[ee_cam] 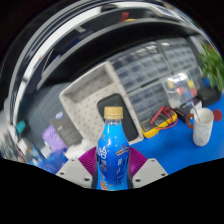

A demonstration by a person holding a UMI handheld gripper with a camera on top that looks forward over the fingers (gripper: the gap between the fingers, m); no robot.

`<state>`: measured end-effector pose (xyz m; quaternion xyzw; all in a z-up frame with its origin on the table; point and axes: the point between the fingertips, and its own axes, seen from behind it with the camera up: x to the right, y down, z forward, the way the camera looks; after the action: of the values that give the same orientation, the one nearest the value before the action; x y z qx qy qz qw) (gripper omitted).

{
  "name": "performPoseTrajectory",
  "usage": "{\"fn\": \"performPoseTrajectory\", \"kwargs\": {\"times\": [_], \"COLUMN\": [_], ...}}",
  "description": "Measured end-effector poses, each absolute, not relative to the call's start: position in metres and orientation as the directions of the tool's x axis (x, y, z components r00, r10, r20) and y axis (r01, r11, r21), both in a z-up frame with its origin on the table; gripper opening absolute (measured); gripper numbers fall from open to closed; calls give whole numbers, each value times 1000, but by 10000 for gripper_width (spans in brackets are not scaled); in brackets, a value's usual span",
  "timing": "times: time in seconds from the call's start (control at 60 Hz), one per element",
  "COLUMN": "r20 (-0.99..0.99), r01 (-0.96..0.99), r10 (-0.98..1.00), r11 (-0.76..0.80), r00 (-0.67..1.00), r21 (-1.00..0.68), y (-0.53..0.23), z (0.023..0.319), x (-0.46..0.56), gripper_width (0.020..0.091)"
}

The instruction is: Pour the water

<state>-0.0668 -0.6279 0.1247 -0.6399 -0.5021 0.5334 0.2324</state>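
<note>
1. You have one view only, from the camera riding on the gripper [112, 172], looking forward along its two fingers.
2. It is tilted, so the blue counter [185, 150] slopes across the scene.
3. It sits very near the bottle [113, 152], which rises large just ahead.
4. The wide lens bends the room beyond into a curve.

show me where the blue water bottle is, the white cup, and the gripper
Blue plastic water bottle with yellow cap [113, 155]: gripper view, on its blue label.
White cup [203, 127]: gripper view, on its outer wall, beyond the fingers.
Gripper [112, 172]: gripper view, midway between its fingertips, which press on the bottle's sides.
</note>
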Motion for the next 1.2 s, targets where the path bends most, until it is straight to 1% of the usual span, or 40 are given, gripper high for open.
{"fn": "performPoseTrajectory", "kwargs": {"times": [0.033,0.067,0.083,0.133,0.183,0.2,0.217,0.3,0.317,0.4,0.417,0.483,0.6,0.717,0.817,0.883,0.95,1.0,1.05,1.117,1.2], "r20": [-526,-600,-634,-735,-807,-830,-852,-930,-937,-963,-963,-953,-918,-864,-835,-833,-846,-869,-903,-937,-926], "r01": [398,389,384,367,335,329,318,259,251,198,190,140,54,-13,-28,-25,-6,22,73,172,223], "r10": [850,800,773,674,580,544,503,308,277,90,57,-78,-259,-394,-436,-435,-404,-345,-233,5,268], "r11": [-469,-551,-589,-703,-786,-812,-839,-932,-942,-979,-982,-982,-956,-912,-891,-890,-903,-926,-958,-983,-951], "r00": [-40,-6,12,72,109,126,142,200,212,255,263,294,301,314,337,342,349,355,361,349,265], "r21": [-788,-738,-711,-609,-520,-482,-442,-253,-222,-39,-6,123,287,411,454,455,429,377,277,58,-212], "y": [-622,-607,-601,-588,-578,-570,-563,-550,-547,-540,-549,-552,-559,-574,-595,-612,-629,-641,-651,-658,-645], "z": [125,130,137,142,151,144,151,158,151,153,148,146,145,141,136,138,141,144,152,167,203], "x": [-70,-68,-78,-86,-93,-92,-97,-105,-108,-117,-122,-132,-141,-149,-157,-161,-165,-166,-167,-172,-186], "gripper_width": [394,394,394,394,394,395,394,392,394,393,392,394,393,393,394,394,394,393,392,393,396]}}
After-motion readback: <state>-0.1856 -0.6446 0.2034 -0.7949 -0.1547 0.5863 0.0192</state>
